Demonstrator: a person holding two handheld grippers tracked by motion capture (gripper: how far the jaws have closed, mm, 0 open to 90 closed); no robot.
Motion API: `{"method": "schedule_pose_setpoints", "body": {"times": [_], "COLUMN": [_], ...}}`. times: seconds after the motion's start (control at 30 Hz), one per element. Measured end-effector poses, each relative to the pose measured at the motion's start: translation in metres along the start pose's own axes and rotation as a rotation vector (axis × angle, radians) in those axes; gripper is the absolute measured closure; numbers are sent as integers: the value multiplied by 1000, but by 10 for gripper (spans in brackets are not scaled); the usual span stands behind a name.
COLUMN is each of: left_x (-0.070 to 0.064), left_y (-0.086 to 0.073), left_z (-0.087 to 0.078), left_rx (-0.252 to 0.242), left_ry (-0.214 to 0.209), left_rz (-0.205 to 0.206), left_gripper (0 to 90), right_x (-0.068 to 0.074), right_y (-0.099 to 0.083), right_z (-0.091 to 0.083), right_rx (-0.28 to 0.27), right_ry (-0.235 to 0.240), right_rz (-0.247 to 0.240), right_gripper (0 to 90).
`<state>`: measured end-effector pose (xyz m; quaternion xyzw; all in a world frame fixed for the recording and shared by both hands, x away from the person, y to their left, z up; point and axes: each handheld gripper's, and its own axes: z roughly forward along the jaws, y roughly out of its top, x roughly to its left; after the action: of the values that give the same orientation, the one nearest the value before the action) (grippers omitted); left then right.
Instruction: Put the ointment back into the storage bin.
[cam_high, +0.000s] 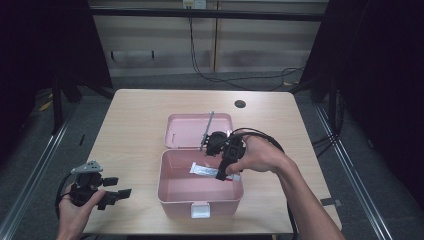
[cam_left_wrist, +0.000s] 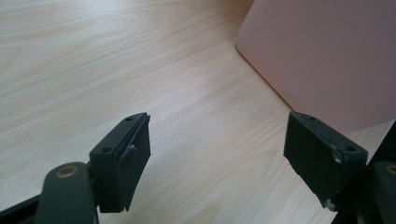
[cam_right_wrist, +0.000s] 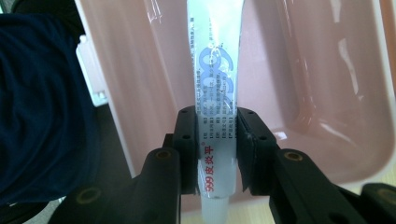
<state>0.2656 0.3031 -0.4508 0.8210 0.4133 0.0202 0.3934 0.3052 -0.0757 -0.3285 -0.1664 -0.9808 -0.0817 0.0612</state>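
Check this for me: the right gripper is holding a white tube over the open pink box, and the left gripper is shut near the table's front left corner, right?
Not quite. The left gripper is open: the left gripper view shows its jaws wide apart over bare table. The rest holds: the right gripper is shut on the white tube over the open pink box.

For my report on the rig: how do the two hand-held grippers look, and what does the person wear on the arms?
Both the left gripper and the right gripper are black, with flat rectangular jaw pads and round brass-coloured pivots. The left carries a grey three-cornered plate; black cables trail from each. The forearms are bare, without sleeves.
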Motion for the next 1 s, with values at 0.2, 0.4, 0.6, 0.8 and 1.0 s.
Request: {"method": "schedule_pose_setpoints", "body": {"times": [0.2, 0.4, 0.6, 0.8, 1.0], "left_x": [0, 0, 0, 0, 0], "left_y": [0, 0, 0, 0, 0], "left_z": [0, 0, 0, 0, 0], "left_rx": [-1, 0, 2, 0, 2], "left_ry": [-1, -1, -1, -2, -1], "left_rz": [0, 1, 3, 1, 2], "left_gripper": [228, 228, 228, 228, 228], "right_x": [-5, 0, 2, 3, 7], "right_y": [7, 13, 19, 22, 25], "right_z": [9, 18, 27, 36, 44], "right_rx": [-7, 18, 24, 40, 46], "right_ry": [-15, 14, 27, 45, 62], "right_rz": [-6, -40, -70, -78, -124], "right_gripper": [720, 720, 720, 720, 720]}}
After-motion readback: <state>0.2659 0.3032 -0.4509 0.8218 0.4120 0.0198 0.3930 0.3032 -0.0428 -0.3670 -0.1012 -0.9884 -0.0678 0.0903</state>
